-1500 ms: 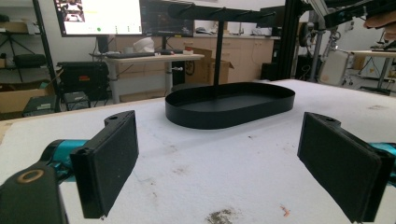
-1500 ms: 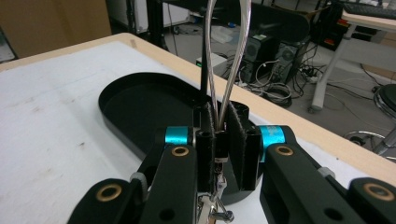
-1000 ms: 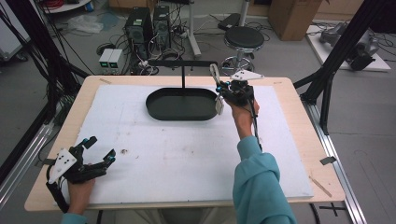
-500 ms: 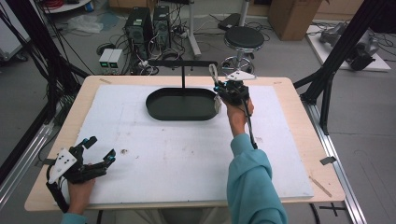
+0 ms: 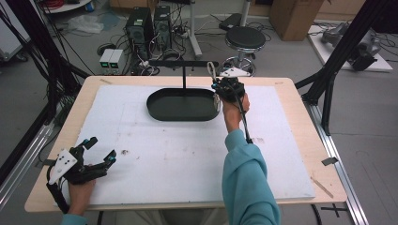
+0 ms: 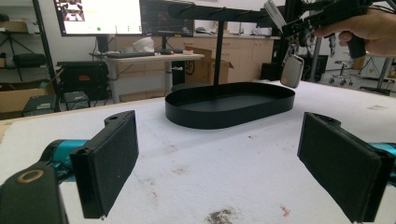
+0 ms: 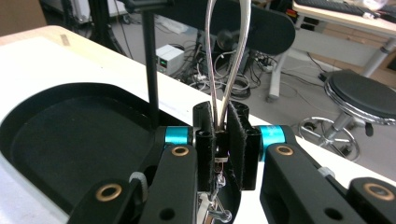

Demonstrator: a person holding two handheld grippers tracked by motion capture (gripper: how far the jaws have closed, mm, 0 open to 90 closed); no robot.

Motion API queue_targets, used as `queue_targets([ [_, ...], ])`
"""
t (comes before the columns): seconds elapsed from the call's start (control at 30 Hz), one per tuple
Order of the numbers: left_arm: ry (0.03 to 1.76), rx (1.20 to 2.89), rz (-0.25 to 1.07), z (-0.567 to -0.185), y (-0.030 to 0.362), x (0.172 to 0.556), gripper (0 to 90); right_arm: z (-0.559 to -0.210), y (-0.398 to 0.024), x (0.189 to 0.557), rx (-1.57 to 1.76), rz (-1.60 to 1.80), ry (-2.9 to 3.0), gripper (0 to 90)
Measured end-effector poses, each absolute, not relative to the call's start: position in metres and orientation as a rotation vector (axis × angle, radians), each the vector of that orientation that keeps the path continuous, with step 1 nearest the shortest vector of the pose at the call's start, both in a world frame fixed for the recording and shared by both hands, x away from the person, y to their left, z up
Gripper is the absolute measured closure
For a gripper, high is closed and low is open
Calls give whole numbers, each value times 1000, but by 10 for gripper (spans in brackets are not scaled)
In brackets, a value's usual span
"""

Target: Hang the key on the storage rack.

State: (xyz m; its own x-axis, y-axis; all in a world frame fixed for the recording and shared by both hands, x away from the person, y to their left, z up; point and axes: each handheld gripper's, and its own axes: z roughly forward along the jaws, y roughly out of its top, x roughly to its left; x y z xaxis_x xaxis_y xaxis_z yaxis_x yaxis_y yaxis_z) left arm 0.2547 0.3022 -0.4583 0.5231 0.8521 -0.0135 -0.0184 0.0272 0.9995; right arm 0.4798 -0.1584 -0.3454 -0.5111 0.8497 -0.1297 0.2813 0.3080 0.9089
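A black oval tray [image 5: 155, 112] lies at the table's far middle, and a thin black post [image 5: 184, 77] with a crossbar [image 5: 183, 63] rises from it. My right gripper [image 5: 217, 86] hovers over the tray's right end, below the bar's right tip, shut on a silvery loop [image 7: 229, 56] that sticks up from its jaws. A small grey tag [image 6: 292, 70] dangles under that gripper. In the right gripper view the post [image 7: 150, 70] and the bar [image 7: 261, 23] stand just beyond the jaws. My left gripper [image 5: 100, 149] rests open at the near left, nothing between its pads [image 6: 112, 158].
A white mat [image 5: 187, 154] covers most of the wooden table [image 5: 300, 140]. Beyond the far edge stand a round stool [image 5: 245, 37], computer boxes [image 5: 145, 21] and tangled cables. Black frame legs [image 5: 328, 79] flank the table on both sides.
My right gripper has edged slightly farther away and left with the loop, closer to the bar's end. The left gripper has stayed put.
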Motion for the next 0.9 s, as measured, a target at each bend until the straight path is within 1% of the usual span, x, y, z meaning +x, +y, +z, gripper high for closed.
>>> queue_targets([
  [0.5, 788, 1388, 793, -458, 302, 255, 129, -349, -153, 491, 1039, 1168, 1931, 821],
  [0.9, 790, 1388, 792, -458, 302, 255, 129, -358, -157, 500, 1087, 1157, 1956, 821],
])
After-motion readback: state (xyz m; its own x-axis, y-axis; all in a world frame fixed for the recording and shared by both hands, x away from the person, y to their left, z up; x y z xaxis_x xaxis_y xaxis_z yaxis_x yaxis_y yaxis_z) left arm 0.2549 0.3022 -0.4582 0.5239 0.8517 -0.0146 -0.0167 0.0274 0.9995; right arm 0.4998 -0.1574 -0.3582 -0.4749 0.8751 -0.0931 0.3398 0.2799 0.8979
